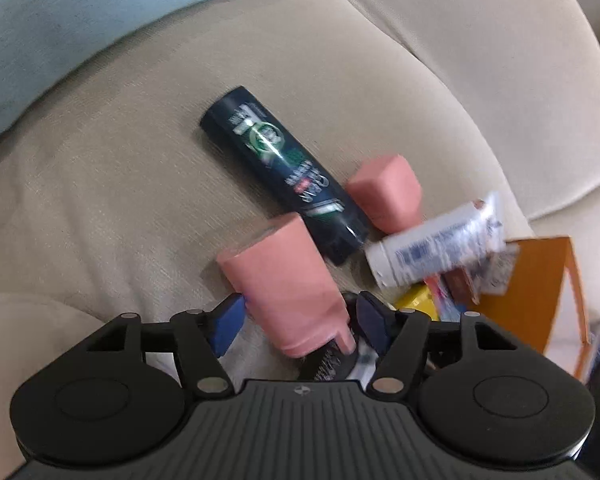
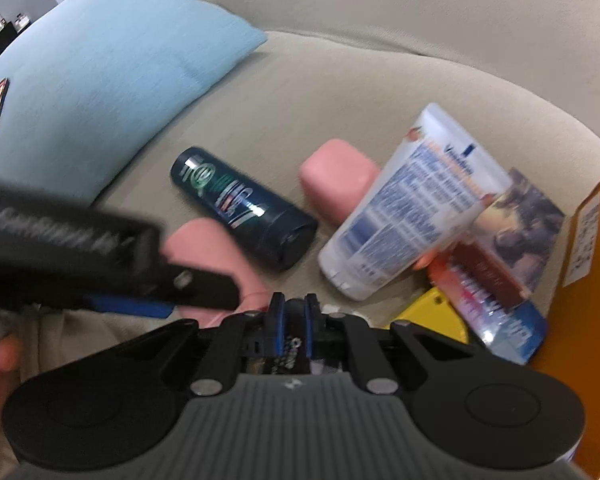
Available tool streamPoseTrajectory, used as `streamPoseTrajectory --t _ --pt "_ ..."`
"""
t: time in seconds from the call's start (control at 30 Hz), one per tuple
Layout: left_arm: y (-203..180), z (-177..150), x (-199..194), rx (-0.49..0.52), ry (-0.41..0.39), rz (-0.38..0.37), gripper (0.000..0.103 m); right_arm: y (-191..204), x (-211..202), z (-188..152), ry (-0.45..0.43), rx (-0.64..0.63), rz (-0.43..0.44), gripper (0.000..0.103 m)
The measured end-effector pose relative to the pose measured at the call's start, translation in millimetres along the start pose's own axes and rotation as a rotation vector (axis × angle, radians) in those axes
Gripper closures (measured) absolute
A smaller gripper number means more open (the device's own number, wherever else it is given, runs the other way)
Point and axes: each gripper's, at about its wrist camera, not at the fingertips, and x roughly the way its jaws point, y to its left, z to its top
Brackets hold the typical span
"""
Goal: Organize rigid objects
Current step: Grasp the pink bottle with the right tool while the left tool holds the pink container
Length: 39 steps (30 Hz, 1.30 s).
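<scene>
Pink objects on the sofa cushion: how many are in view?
2. One pink piece lies between the left gripper jaws; the other pink piece lies beyond the dark bottle, beside the white tube. More may be hidden.

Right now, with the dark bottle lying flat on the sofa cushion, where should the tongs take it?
Grip the dark bottle across its round middle, coming from above with one finger on each long side. It lies flat on the cushion; its cap end is crowded by the pink bottle and pink block.
</scene>
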Motion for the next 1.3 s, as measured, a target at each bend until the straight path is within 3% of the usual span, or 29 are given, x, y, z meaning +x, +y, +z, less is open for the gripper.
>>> streamPoseTrajectory --t 0.1,0.2,0.5,0.6,0.67,0.77,0.9,1.0,1.3 --pt "-4 -1 10 0.027 -0.02 0.056 0.029 3 1 -2 0.003 -0.007 -0.001 0.094" --pt "-4 -1 17 0.032 -0.025 0.053 0.026 3 0 -1 0.005 -0.011 0.003 0.093" --pt "-1 3 5 0.119 -0.059 0.044 0.033 2 -14 13 -0.013 -0.155 -0.026 0.091" --pt "-5 6 -5 0.194 -0.094 0.07 0.034 3 -20 26 -0.015 -0.244 -0.057 0.073" --pt "-7 10 -5 0.234 -0.094 0.101 0.034 6 -17 37 -0.011 -0.313 -0.072 0.073" --pt "-2 13 3 0.213 -0.047 0.095 0.036 11 -10 54 -0.003 -0.415 -0.099 0.073" --pt "2 13 12 0.192 -0.034 0.1 0.038 17 9 69 0.07 -0.534 -0.101 0.072" --pt "5 16 15 0.182 -0.036 0.096 0.04 17 23 74 0.098 -0.585 -0.127 0.06" --pt "16 21 29 0.133 -0.009 0.062 0.04 13 48 88 0.176 -0.558 -0.103 0.054"
